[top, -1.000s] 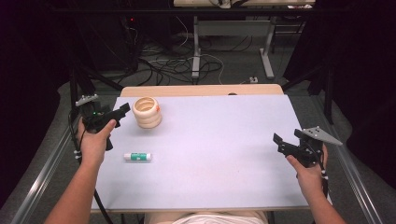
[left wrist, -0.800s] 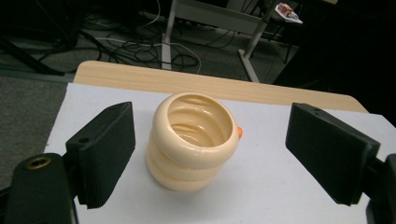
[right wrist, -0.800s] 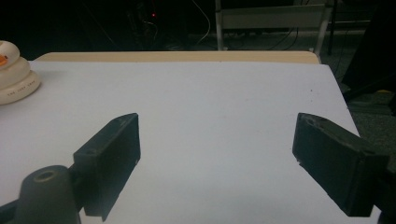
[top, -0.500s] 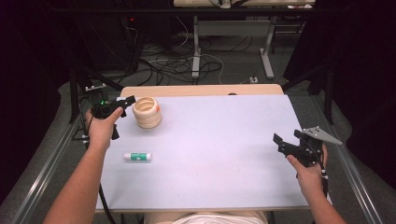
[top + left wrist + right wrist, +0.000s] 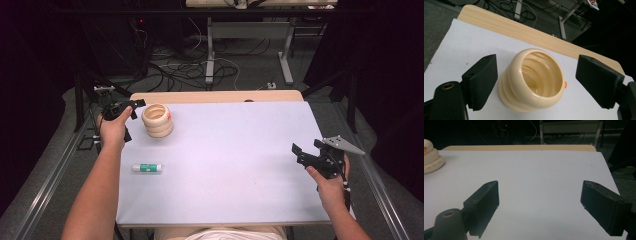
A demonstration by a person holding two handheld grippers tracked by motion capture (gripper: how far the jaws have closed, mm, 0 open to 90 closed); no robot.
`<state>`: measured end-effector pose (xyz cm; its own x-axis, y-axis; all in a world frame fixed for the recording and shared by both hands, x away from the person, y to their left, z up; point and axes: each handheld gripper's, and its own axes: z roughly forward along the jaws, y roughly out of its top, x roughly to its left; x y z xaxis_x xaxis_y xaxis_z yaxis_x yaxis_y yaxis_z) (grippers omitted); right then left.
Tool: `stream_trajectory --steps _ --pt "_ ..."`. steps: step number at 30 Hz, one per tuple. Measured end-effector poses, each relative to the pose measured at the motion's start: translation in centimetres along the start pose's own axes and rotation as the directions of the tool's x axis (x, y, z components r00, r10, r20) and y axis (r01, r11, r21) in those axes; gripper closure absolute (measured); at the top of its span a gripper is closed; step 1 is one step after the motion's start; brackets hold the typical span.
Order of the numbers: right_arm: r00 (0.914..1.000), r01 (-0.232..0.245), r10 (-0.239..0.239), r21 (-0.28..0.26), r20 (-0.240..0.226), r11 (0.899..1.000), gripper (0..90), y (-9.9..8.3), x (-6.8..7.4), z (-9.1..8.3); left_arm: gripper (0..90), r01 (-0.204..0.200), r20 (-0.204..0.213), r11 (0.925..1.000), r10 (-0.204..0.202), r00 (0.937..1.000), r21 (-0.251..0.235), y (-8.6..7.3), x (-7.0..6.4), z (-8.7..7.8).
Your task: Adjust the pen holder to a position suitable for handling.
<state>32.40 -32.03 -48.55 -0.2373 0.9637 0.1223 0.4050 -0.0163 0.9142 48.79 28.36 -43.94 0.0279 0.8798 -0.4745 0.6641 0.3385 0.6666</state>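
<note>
L tongs [image 5: 131, 107] sat at upper left of the high view, in my left hand [image 5: 114, 131], jaws spread wide and grasping nothing. Stack of cream rings [image 5: 157, 120] stood just to the R of them in that frame, near the far-left corner of the white tabletop [image 5: 235, 150]. In the left gripper view the stack of cream rings [image 5: 534, 80] filled mid-frame between my two black pads [image 5: 484, 80], w/ a gap visible on both sides; no contact w/ either pad. Stack looked like three rings, top one sitting a bit askew, hollow centre open to the camera. Small orange spot showed at its R edge, couldn't tell what. R tongs [image 5: 306, 154] were at lower right of the high view, held in my right hand [image 5: 330, 187] over the tabletop's R edge, well apart from the stack; also released, jaws wide, empty. Right gripper view: R tongs [image 5: 539, 205] pointed across bare white surface, stack peeking in at the upper-left edge of frame. Glue stick [image 5: 147, 168] w/ green label lay flat at left of the high view, below the stack and beside my left forearm. Wood strip [image 5: 215, 96] ran along the tabletop's far edge.
</note>
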Motion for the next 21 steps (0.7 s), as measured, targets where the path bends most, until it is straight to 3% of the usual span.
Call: stream_trajectory --steps 2,9,11,14,16,21 --pt "1.0 -0.001 0.001 -0.003 0.0 1.0 14.6 0.0 0.0 0.1 20.5 0.018 0.006 0.9998 -0.018 0.9998 0.001 0.0 0.0 0.4" --pt "0.9999 -0.008 0.008 -0.002 -0.01 1.0 14.6 -0.1 0.1 0.2 21.3 0.026 -0.008 0.9963 -0.025 0.9997 0.082 -0.3 0.3 2.0" --pt "1.0 0.0 0.0 0.003 -0.005 1.0 14.7 -0.1 0.0 0.3 23.5 0.03 -0.033 0.993 -0.027 0.9991 0.114 -0.4 0.4 2.4" --pt "0.9999 -0.005 0.005 0.013 -0.011 1.0 14.8 -0.2 0.1 0.3 27.9 0.069 -0.046 0.9876 -0.063 0.997 0.141 -0.6 0.6 3.0" --pt "0.9999 0.004 -0.004 0.017 -0.012 1.0 14.8 -0.2 0.1 0.4 28.9 0.083 -0.041 0.9845 -0.078 0.9961 0.154 -0.6 0.8 3.3" --pt "0.9998 -0.001 0.001 0.017 -0.019 1.0 14.9 -0.2 0.2 0.3 32.6 0.115 -0.081 0.977 -0.101 0.9916 0.18 -0.8 0.8 3.8"
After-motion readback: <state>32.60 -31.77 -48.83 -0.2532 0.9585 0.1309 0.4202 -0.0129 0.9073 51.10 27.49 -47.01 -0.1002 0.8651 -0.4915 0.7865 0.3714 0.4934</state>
